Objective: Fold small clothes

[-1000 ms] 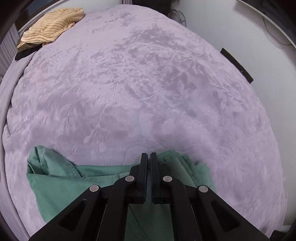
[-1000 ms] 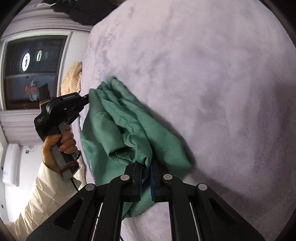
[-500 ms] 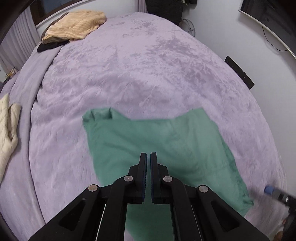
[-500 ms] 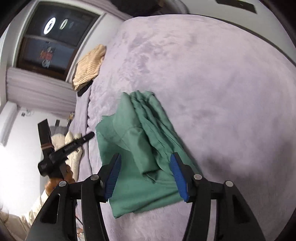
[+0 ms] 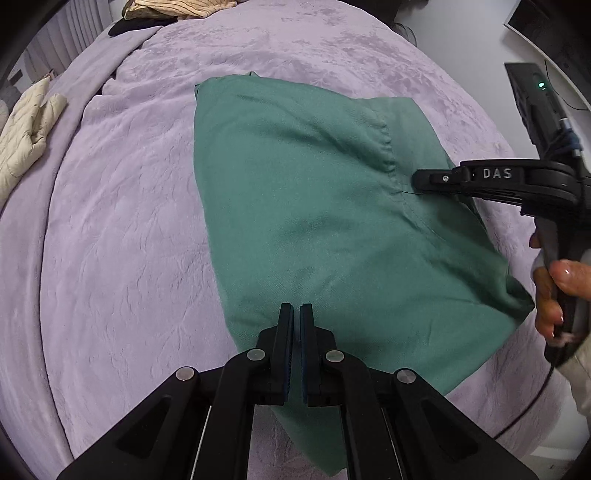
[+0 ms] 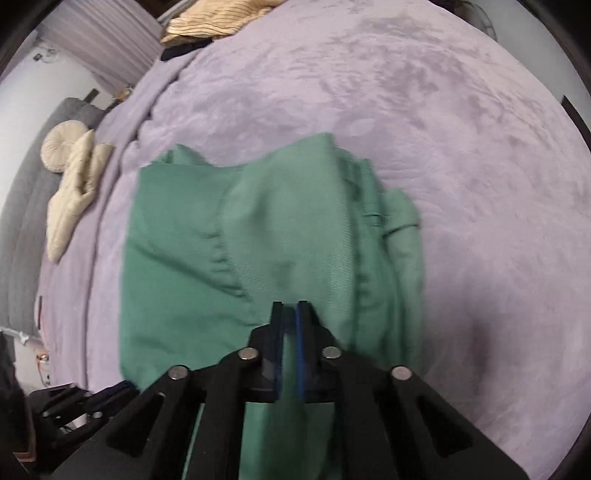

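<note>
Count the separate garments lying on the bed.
4: the green garment spread mid-bed, a striped tan one at the far edge over a dark piece, and a cream quilted one at the left side. Others may lie out of view.

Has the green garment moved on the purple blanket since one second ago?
Yes. The green garment, earlier bunched at the near edge, now lies spread further up the purple blanket, toward the striped clothes.

1. Garment (image 5: 314,192) you're folding: plain teal-green, no print.
2. Bed cover (image 5: 122,236): pale lilac plush with a faint embossed leaf pattern.
3. Your left hand-held gripper (image 5: 296,314): black with blue pads; your right hand-held gripper (image 6: 290,310) is the same.
4. Far garment (image 6: 218,18): tan-yellow with thin dark stripes.
5. Quilted piece (image 5: 22,133) at the bed edge: cream.
</note>
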Demonstrator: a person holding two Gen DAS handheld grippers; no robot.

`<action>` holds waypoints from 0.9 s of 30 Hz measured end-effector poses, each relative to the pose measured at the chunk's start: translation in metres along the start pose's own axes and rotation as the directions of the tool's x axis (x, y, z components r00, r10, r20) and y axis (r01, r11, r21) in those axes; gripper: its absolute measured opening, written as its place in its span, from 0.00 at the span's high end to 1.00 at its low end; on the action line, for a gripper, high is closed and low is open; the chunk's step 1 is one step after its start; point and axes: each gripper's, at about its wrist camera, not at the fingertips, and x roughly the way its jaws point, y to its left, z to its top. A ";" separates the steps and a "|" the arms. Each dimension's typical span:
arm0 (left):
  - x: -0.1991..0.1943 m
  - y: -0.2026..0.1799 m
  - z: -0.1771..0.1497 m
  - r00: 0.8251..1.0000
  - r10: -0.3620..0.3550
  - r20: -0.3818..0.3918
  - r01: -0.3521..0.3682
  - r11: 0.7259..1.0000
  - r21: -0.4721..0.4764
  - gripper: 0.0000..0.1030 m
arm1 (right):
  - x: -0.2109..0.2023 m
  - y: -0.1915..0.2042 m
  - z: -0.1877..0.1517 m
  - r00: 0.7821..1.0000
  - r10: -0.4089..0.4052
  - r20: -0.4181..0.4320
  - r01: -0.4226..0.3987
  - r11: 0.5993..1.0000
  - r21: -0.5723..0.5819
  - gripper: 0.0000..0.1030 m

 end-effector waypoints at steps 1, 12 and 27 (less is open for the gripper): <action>0.000 0.000 -0.002 1.000 -0.006 -0.004 0.006 1.000 -0.001 0.96 | 0.002 -0.017 0.000 1.000 0.020 -0.002 -0.020 0.998 0.053 1.00; -0.017 -0.006 -0.023 0.998 0.015 -0.053 -0.015 1.000 0.001 0.96 | -0.054 -0.040 -0.027 0.985 0.171 -0.007 -0.168 0.970 0.174 0.79; -0.013 -0.018 -0.038 0.997 0.062 -0.046 -0.062 0.998 0.000 0.96 | -0.029 -0.083 -0.102 0.962 0.270 -0.049 -0.227 0.883 0.411 0.93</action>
